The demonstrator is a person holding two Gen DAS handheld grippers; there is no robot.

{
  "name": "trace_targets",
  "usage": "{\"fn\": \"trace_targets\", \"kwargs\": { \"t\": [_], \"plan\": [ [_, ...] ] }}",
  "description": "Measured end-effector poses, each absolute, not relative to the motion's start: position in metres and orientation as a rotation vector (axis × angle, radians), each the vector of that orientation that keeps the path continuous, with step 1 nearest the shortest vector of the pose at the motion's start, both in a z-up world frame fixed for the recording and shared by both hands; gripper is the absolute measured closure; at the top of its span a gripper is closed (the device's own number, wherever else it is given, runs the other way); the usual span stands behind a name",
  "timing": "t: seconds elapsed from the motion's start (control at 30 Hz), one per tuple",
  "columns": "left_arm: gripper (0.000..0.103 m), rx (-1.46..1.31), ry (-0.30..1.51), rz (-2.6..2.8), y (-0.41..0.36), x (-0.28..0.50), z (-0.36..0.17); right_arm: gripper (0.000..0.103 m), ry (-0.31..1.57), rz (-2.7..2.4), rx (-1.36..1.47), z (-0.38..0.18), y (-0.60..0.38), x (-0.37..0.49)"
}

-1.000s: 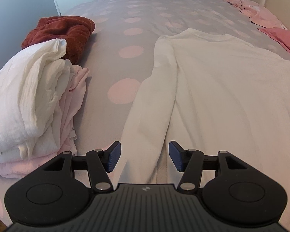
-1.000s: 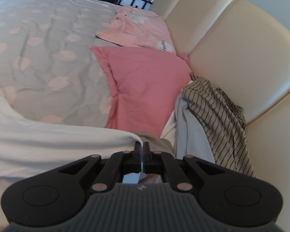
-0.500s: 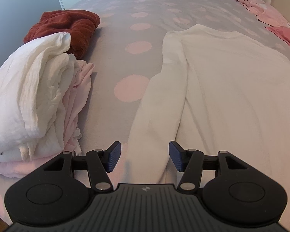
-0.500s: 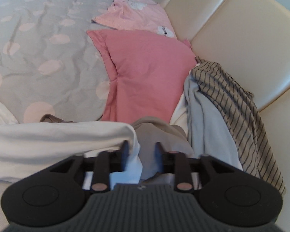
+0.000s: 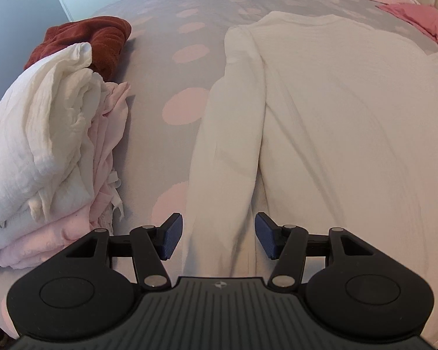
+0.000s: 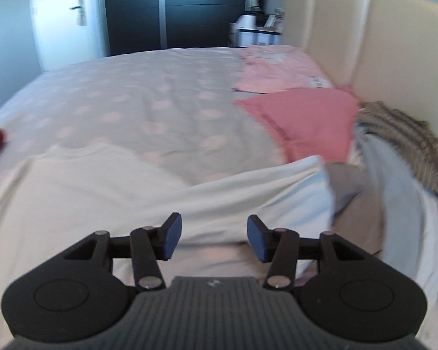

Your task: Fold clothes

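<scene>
Since a second ago my right gripper (image 6: 211, 240) has let go of the white top's cuff and pulled back; jaws that were clamped shut now stand wide apart with nothing between them. White long-sleeve top (image 6: 81, 183) lies flat on the dotted bedspread (image 6: 149, 110), spreading from 9 to 12 o'clock of that gripper, its right sleeve (image 6: 262, 183) running out toward 1–2 o'clock, end lying on the grey and beige clothes (image 6: 353, 201) there. Pink pillow (image 6: 303, 116) at 1 o'clock, striped garment (image 6: 403, 134) at 2, against the headboard (image 6: 365, 38). View is blurred.

My left gripper (image 5: 216, 236) is wide open too, holding nothing, and has crept slightly forward. Left sleeve (image 5: 227, 140) runs straight up from between the pads (image 5: 170, 234) toward 12 o'clock; top's body (image 5: 350, 122) fills 12 to 3. Folded white and pale-pink stack (image 5: 49, 151) at 9–10 o'clock, rust-red garment (image 5: 102, 38) behind it at 11.
</scene>
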State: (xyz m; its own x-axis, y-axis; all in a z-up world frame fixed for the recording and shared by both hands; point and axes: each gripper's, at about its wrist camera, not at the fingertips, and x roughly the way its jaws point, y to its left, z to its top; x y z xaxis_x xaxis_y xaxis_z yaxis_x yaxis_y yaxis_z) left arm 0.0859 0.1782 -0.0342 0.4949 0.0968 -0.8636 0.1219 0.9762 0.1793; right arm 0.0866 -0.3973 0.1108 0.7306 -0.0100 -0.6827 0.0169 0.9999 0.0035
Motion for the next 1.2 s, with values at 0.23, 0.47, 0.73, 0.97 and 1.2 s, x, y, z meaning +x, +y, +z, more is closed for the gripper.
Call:
{"fn": "trace_targets", "kwargs": {
  "t": [0.23, 0.47, 0.73, 0.97, 1.2],
  "plan": [
    [0.096, 0.189, 1.083, -0.025, 0.185, 0.086, -0.04, 0.048, 0.776, 0.129, 0.021, 0.076, -0.332, 0.04],
    [0.1, 0.078, 0.888, -0.013, 0.198, 0.081, 0.019, 0.047, 0.868, 0.2, -0.002, 0.04, -0.304, 0.042],
    [0.101, -0.059, 0.678, 0.039, 0.241, 0.119, 0.128, 0.04, 0.896, 0.227, 0.008, 0.032, -0.294, 0.053],
    [0.101, -0.185, 0.778, 0.181, 0.323, 0.193, 0.14, 0.04, 0.924, 0.234, 0.002, 0.025, -0.291, 0.062],
    [0.1, -0.167, 0.92, 0.279, 0.363, 0.21, 0.093, 0.039, 0.979, 0.181, -0.004, 0.01, -0.298, 0.082]
  ]
}}
